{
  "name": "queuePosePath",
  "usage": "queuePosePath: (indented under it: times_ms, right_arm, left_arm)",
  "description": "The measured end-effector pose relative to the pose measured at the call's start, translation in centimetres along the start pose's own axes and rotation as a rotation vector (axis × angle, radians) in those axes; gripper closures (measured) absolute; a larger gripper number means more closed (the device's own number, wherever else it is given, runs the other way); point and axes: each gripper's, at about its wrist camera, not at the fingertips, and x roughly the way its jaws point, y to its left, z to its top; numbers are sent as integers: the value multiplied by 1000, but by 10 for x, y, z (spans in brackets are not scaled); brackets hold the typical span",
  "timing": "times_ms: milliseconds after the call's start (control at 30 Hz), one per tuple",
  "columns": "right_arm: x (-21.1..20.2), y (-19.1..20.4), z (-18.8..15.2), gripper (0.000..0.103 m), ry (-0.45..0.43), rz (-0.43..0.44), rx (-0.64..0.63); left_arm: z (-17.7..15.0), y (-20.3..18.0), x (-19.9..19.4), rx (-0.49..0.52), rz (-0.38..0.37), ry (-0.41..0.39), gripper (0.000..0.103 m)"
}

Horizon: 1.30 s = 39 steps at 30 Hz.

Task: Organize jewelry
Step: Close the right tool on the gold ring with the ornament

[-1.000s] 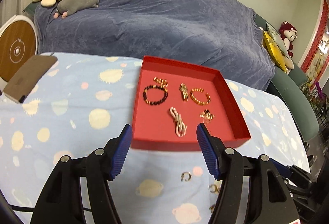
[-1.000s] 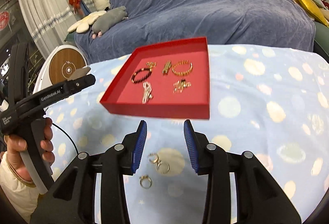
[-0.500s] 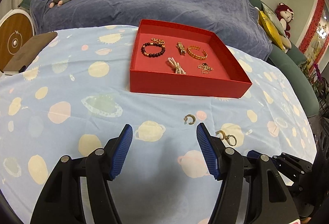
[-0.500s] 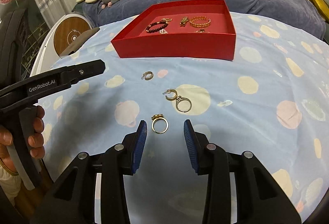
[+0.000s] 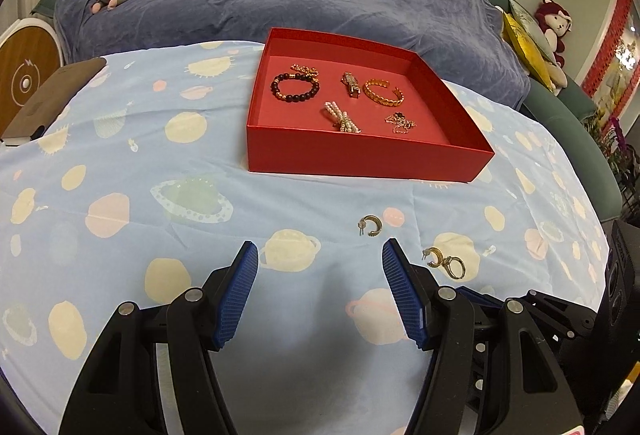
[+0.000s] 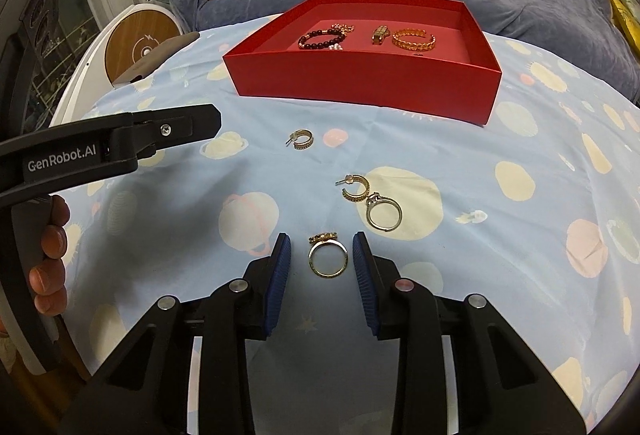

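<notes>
Right gripper (image 6: pixel 321 255) lower — astride ring (image 6: pixel 327 261)

Surface: table under a blue planet-print cloth (image 6: pixel 520 163)
On it: 1 red tray (image 6: pixel 360 83), 2 hoop earrings (image 6: pixel 302 139), 2 rings (image 6: pixel 328 261), brown pad (image 5: pixel 52 95)

Both claws: black plastic bodies, ribbed blue pads (image 6: pixel 280 275), silver screws; left claw (image 5: pixel 316 289) body marked "GenRobot.AI"

Open red tray (image 6: pixel 360 83) holding bracelets, gold ring (image 6: pixel 328 261) flat on cloth, two hoop earrings nearby
</notes>
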Motion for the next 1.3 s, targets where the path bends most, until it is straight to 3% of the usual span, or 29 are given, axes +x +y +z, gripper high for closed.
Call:
queuePosePath:
  times_ms: [67, 533, 1000, 1167, 1300]
  right_arm:
    - [1, 0, -1, 84, 1, -2, -3]
    - [-12, -25, 3, 84, -28, -27, 69]
    - [-34, -72, 0, 84, -60, -101, 179]
    - [-41, -85, -6, 84, -64, -113, 207]
    - [-48, -93, -8, 84, -76, -119, 223]
  left_arm:
    - [0, 0, 1, 0, 1, 2, 41]
    - [-2, -8, 7, 9, -14, 16, 41]
    - [-24, -81, 31, 121, -147, 89, 41]
    - [-25, -100, 49, 138, -120, 95, 44]
    - [-22, -106, 61, 154, -65, 67, 57]
